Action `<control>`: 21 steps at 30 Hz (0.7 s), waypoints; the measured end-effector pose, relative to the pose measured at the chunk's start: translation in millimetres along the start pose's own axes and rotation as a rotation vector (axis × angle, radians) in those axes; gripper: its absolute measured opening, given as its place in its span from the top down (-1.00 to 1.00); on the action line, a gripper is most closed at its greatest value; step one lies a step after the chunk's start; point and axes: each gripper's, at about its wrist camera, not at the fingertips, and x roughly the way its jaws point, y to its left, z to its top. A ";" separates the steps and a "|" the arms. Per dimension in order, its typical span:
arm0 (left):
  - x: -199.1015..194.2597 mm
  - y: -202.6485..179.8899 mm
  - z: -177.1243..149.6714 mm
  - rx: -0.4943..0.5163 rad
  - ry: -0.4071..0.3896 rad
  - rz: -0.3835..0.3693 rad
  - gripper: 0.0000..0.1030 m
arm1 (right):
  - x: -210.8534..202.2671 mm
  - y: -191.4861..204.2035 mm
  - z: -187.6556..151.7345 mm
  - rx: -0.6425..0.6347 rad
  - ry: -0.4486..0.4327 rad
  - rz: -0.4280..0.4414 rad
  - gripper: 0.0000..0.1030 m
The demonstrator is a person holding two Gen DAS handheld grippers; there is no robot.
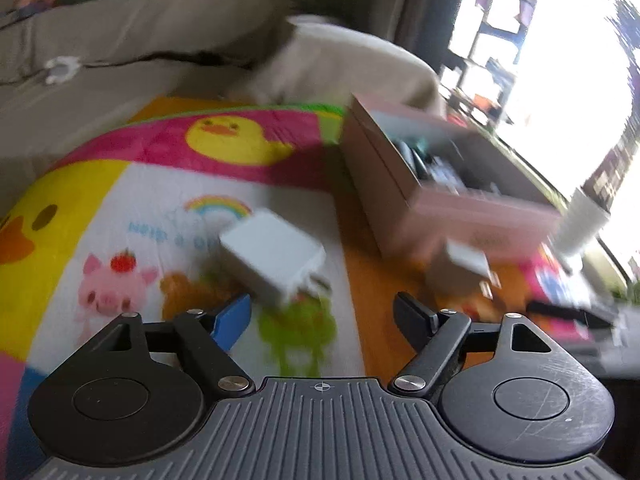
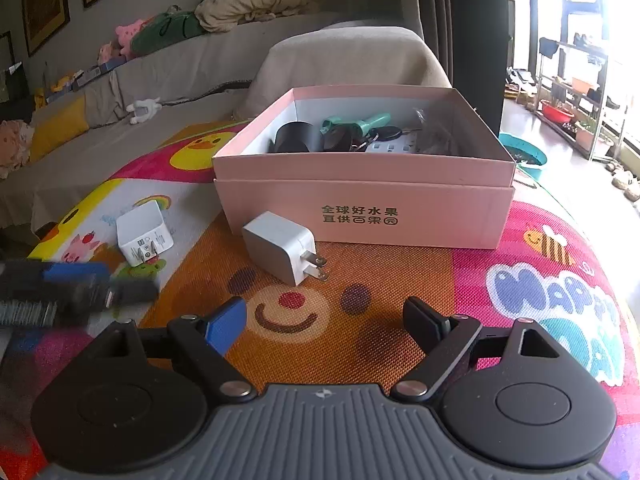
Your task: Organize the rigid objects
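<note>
Chargers loose on mat, both grippers empty-handed

Left gripper (image 1: 322, 314) and right gripper (image 2: 324, 320) jaws spread wide, grasping nothing; white square plug charger (image 1: 274, 258) lies just ahead of left, second white two-prong charger (image 2: 284, 252) sits just before the pink cardboard box (image 2: 360, 200), likely next to go in with the keys and gadgets already there, on colourful cartoon play mat (image 2: 360, 280)

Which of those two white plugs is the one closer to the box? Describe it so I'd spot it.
Find the pink box on the cartoon mat. Just in front of its printed side, on the orange bear face, lies a white charger, prongs pointing right. The other charger lies farther left on the white patch under the rainbow.
</note>
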 end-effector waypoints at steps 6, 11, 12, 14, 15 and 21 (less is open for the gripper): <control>33.3 0.8 22.0 -0.016 0.001 0.099 -0.61 | -0.5 -2.9 0.1 0.017 -0.005 0.019 -0.70; 38.8 -5.9 23.4 0.035 0.001 0.130 -0.50 | -0.7 -5.6 0.2 0.030 -0.008 0.036 -0.73; 39.4 -6.4 23.1 0.046 0.000 0.137 -0.47 | -0.8 -5.8 0.0 0.031 -0.008 0.039 -0.73; 38.6 -6.0 21.8 0.065 -0.004 0.152 -0.22 | -0.7 -6.0 0.0 0.033 -0.009 0.042 -0.74; 37.9 -5.3 21.1 0.075 -0.006 0.161 -0.21 | -0.9 -5.9 -0.2 0.034 -0.009 0.042 -0.74; 24.6 -3.4 9.2 0.126 -0.015 0.094 -0.05 | -0.9 -6.3 -0.5 0.035 -0.010 0.044 -0.75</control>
